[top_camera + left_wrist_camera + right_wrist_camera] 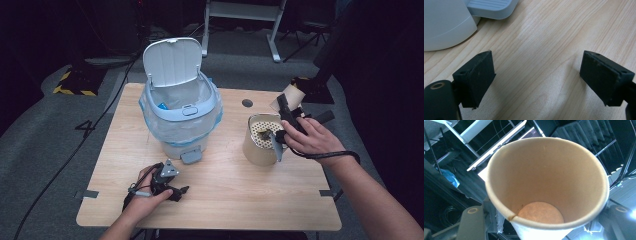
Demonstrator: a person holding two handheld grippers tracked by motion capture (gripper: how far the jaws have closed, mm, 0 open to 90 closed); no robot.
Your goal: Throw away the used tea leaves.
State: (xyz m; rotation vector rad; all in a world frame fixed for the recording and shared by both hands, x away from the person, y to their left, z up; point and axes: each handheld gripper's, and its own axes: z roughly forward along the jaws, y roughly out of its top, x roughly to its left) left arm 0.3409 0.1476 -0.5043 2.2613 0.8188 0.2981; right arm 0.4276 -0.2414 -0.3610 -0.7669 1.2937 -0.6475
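- The right tongs (pixel 286 107) pinched a paper cup (pixel 546 187), empty, above the strainer container (pixel 261 141).
- The left tongs (pixel 536 80) rested spread on the bench (pixel 225 185).
- Best carried level to the open bin (pixel 180 112).

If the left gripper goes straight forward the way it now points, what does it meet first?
Probably the pedal at the foot of the white bin. The left gripper, jaws open, points over bare tabletop toward it, though depth is uncertain.
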